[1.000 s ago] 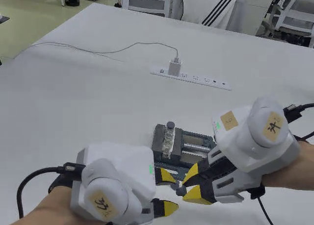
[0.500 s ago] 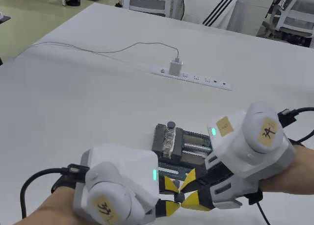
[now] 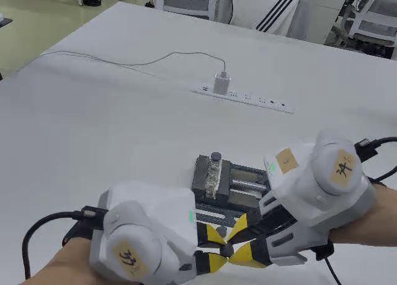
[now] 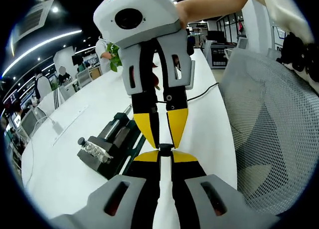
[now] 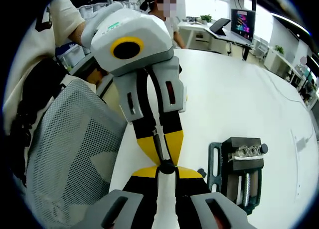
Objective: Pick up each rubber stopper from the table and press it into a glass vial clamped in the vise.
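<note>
**Table, white, flat-topped** (image 3: pixel 111 130): carries all the items below.

**Left gripper, hand-held, white body with yellow-tipped black jaws** (image 4: pixel 160 157): jaws drawn in to a narrow slit, with their tips on item 6. It meets the right gripper nose to nose.

**Right gripper, same make** (image 5: pixel 167 172): jaws likewise nearly together, and their tips close on the same item from the opposite side. Which gripper bears the load cannot be told.

**Vise, dark grey metal, screw-driven** (image 3: pixel 231 189): stands on the table just beyond the joined tips. It lies left of the jaws in the left gripper view and right of them in the right gripper view.

**Vial, clear glass, upright** (image 3: pixel 214 173): clamped in the vise, with a dark plug already on its mouth. Whether more than one vial is clamped cannot be told.

**Stopper, small, dark rubber** (image 5: pixel 167 165): pinched at the point where the two sets of tips meet. It is near the vise and on the person's side of it.

Handling, by judgement:
- The stopper is very light, soft and grippy, and gives under a squeeze.
- It is best held by the sides of its broad end, so the narrow end stays free to enter a mouth.
- The glass is brittle, so press straight down and not at a slant
</note>
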The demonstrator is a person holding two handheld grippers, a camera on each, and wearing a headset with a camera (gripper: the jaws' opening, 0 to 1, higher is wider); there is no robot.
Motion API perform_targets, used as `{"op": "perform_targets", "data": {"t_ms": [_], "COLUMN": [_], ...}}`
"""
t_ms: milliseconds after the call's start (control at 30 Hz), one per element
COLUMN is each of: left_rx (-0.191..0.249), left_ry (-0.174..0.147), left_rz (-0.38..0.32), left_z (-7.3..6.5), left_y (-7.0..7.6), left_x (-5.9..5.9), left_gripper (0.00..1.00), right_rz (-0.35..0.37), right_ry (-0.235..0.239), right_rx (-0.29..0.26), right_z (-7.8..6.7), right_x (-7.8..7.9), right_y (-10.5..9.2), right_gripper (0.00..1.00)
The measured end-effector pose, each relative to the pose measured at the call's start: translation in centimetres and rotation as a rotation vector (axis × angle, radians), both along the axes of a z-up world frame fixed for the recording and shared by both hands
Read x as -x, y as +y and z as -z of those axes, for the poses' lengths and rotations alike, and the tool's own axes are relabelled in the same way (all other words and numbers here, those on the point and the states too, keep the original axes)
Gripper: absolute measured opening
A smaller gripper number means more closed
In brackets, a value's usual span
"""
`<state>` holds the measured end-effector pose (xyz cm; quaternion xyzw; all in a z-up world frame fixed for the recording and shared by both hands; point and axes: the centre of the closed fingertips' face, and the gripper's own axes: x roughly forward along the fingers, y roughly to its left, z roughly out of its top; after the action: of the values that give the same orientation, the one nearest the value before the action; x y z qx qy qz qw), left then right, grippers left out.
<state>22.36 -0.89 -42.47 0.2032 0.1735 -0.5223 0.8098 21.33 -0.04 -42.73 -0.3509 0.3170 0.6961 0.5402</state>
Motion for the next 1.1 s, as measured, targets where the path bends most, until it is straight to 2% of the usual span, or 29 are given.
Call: {"op": "perform_targets", "data": {"t_ms": [133,300,400,533,900,1000,1100], "left_rx": [0.066,0.099,0.134,0.135,0.141,0.154,0.144], "left_ry": [0.048,0.068,0.082,0.080,0.079,0.081,0.076], "left_rz": [-0.044,-0.078,-0.091,-0.088,-0.090,-0.094,-0.093], "left_z": [-0.3,-0.3,-0.7,-0.7,-0.6,-0.7,-0.6], "left_y": [0.1,0.6,0.6,0.6,0.6,0.6,0.6], "left_x": [-0.1,-0.3,-0.4,-0.2,0.0,0.0,0.0], "left_gripper": [0.03,0.04,0.04,0.04,0.04,0.04,0.04], "right_rz": [0.000,0.023,0.034,0.039,0.015,0.014,0.008], "right_ry": [-0.013,0.001,0.005,0.021,0.020,0.019,0.013], "right_rx": [-0.034,-0.078,-0.094,-0.104,-0.101,-0.102,-0.097], "right_z": [-0.6,-1.1,-1.2,-1.2,-1.0,-1.1,-1.0], "right_x": [-0.3,-0.5,-0.6,-0.4,0.1,0.1,0.1], "right_y": [0.0,-0.1,-0.1,0.2,0.6,0.7,0.7], "right_gripper": [0.10,0.10,0.10,0.11,0.10,0.10,0.10]}}
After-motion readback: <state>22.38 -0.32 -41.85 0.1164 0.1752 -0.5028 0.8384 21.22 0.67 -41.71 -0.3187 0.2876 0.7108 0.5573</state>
